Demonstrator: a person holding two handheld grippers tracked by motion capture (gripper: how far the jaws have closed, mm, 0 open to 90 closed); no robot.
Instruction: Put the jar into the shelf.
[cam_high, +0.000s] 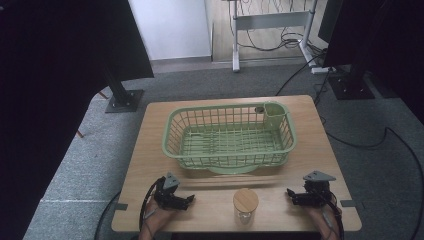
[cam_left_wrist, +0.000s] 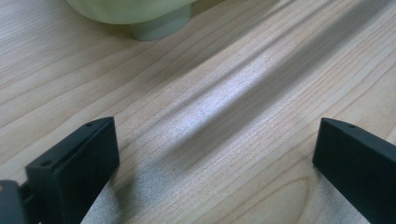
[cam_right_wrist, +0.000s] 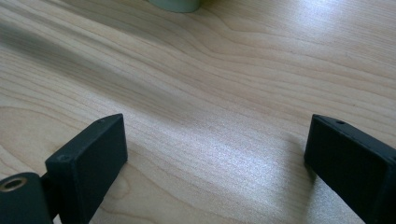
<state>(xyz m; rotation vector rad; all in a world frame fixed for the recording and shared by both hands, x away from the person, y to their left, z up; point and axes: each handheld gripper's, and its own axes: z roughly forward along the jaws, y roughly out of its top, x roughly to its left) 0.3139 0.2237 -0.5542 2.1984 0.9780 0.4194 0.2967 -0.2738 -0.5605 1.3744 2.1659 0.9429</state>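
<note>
A pale green wire basket (cam_high: 172, 127) stands in the middle of the wooden table (cam_high: 310, 130), with a small green cup holder (cam_high: 276, 114) clipped in its far right corner. A glass jar with a round wooden lid (cam_high: 245, 200) stands near the front edge, between the two grippers. My left gripper (cam_high: 189, 201) rests on the table at the front left, open, with bare wood between its jaws (cam_left_wrist: 217, 140). My right gripper (cam_high: 291, 196) rests at the front right, open too, over bare wood (cam_right_wrist: 217, 140). A foot of the basket (cam_left_wrist: 161, 25) (cam_right_wrist: 175, 4) shows ahead of each gripper.
Grey carpet surrounds the table. Black stands (cam_high: 122, 97) (cam_high: 350, 82) rise at the back left and back right. A white desk frame (cam_high: 270, 22) with loose cables stands farther back. A black cable (cam_high: 395, 145) runs along the floor at the right.
</note>
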